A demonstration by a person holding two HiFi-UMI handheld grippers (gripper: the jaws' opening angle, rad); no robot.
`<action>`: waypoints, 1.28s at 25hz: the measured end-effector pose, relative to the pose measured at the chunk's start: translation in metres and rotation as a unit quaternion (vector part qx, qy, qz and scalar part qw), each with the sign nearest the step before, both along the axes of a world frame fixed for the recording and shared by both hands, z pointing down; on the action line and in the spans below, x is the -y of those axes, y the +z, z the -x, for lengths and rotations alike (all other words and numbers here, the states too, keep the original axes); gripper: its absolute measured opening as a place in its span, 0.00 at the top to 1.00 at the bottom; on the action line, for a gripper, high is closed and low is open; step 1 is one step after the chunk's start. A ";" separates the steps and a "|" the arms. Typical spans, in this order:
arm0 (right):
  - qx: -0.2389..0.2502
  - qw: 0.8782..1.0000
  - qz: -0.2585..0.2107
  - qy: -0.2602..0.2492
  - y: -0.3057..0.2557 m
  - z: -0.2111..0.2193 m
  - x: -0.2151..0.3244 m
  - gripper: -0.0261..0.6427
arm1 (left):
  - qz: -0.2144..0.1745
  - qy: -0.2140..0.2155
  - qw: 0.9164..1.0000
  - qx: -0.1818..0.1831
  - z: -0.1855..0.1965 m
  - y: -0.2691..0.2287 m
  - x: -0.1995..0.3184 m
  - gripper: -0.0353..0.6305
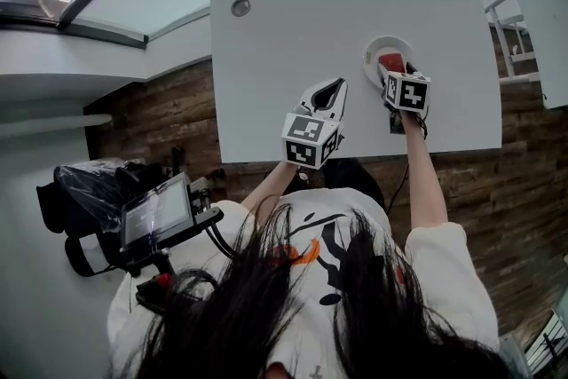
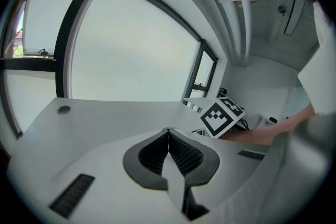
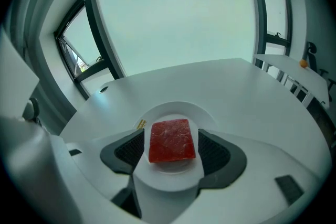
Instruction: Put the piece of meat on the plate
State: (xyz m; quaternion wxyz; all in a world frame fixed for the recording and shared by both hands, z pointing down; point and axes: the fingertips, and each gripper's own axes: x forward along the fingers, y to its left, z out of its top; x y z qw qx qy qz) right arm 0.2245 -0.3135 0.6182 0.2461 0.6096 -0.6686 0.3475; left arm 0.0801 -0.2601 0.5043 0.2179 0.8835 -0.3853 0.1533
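A red square piece of meat [image 3: 171,140] lies flat on a small white plate [image 3: 178,107] on the white table. My right gripper [image 3: 170,136] is open, with its dark pads on either side of the meat and a thin gap at each side. In the head view the meat [image 1: 390,62] and plate [image 1: 371,51] sit at the table's right, with the right gripper [image 1: 397,77] over their near side. My left gripper [image 1: 333,89] hovers to the plate's left, above bare table. It is shut and empty, its ribbed pads [image 2: 181,152] meeting.
The white table [image 1: 293,31] has a round grommet [image 1: 240,7] at its far left corner, and its near edge runs just under my grippers. A second white table [image 1: 541,22] and a chair stand to the right. Wood floor surrounds them.
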 end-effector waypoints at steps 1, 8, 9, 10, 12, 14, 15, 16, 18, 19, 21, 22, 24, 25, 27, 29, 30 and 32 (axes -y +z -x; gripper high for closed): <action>0.002 1.000 -0.006 0.005 -0.003 -0.001 -0.001 0.49 | 0.000 0.000 1.000 0.000 0.000 0.000 0.000 0.94; 0.073 0.995 -0.058 0.043 -0.038 -0.004 -0.010 0.50 | -0.003 0.009 1.000 -0.007 -0.008 -0.005 -0.004 0.94; 0.088 0.993 -0.063 0.048 -0.043 -0.003 -0.012 0.50 | -0.003 0.012 1.000 -0.008 -0.009 -0.005 -0.005 0.94; 0.099 0.991 -0.067 0.053 -0.047 -0.002 -0.015 0.50 | -0.003 0.015 1.000 -0.008 -0.010 -0.006 -0.005 0.94; 0.114 0.988 -0.079 0.062 -0.058 -0.001 -0.022 0.50 | -0.003 0.021 1.000 -0.007 -0.013 -0.007 -0.006 0.94; 0.121 0.986 -0.090 0.065 -0.070 0.002 -0.029 0.50 | -0.005 0.025 1.000 -0.009 -0.016 -0.008 -0.006 0.94; 0.124 0.985 -0.096 0.066 -0.076 0.004 -0.032 0.50 | -0.007 0.027 1.000 -0.011 -0.017 -0.010 -0.006 0.94; 0.127 0.984 -0.103 0.068 -0.081 0.006 -0.034 0.50 | -0.008 0.029 0.999 -0.013 -0.019 -0.012 -0.007 0.94; 0.135 0.980 -0.120 0.084 -0.091 0.007 -0.040 0.64 | -0.011 0.036 0.999 -0.016 -0.023 -0.015 -0.008 0.94; 0.140 0.978 -0.127 0.093 -0.094 0.007 -0.043 0.64 | -0.012 0.040 0.999 -0.017 -0.026 -0.016 -0.009 0.94; 0.152 0.974 -0.133 0.103 -0.098 0.009 -0.047 0.64 | -0.016 0.047 0.999 -0.018 -0.030 -0.019 -0.010 0.94; 0.158 0.972 -0.136 0.106 -0.101 0.009 -0.045 0.64 | -0.019 0.048 0.998 -0.018 -0.033 -0.021 -0.007 0.94; 0.169 0.969 -0.147 0.104 -0.110 0.003 -0.021 0.76 | -0.033 0.038 0.999 -0.017 -0.041 -0.030 0.018 0.94; 0.177 0.967 -0.156 0.097 -0.117 -0.002 0.003 0.78 | -0.045 0.026 0.998 -0.016 -0.048 -0.038 0.042 0.94; 0.197 0.962 -0.176 0.073 -0.133 -0.010 0.056 0.78 | -0.075 0.002 0.997 -0.019 -0.061 -0.057 0.094 0.94; 0.212 0.956 -0.193 0.068 -0.145 -0.009 0.074 0.78 | -0.093 -0.005 0.995 -0.024 -0.064 -0.069 0.114 0.94; 0.216 0.953 -0.198 0.073 -0.148 -0.004 0.066 0.85 | -0.096 0.000 0.995 -0.026 -0.061 -0.072 0.108 0.94; 0.221 0.950 -0.206 0.085 -0.152 0.014 0.036 0.86 | -0.097 0.014 0.995 -0.028 -0.047 -0.073 0.082 0.94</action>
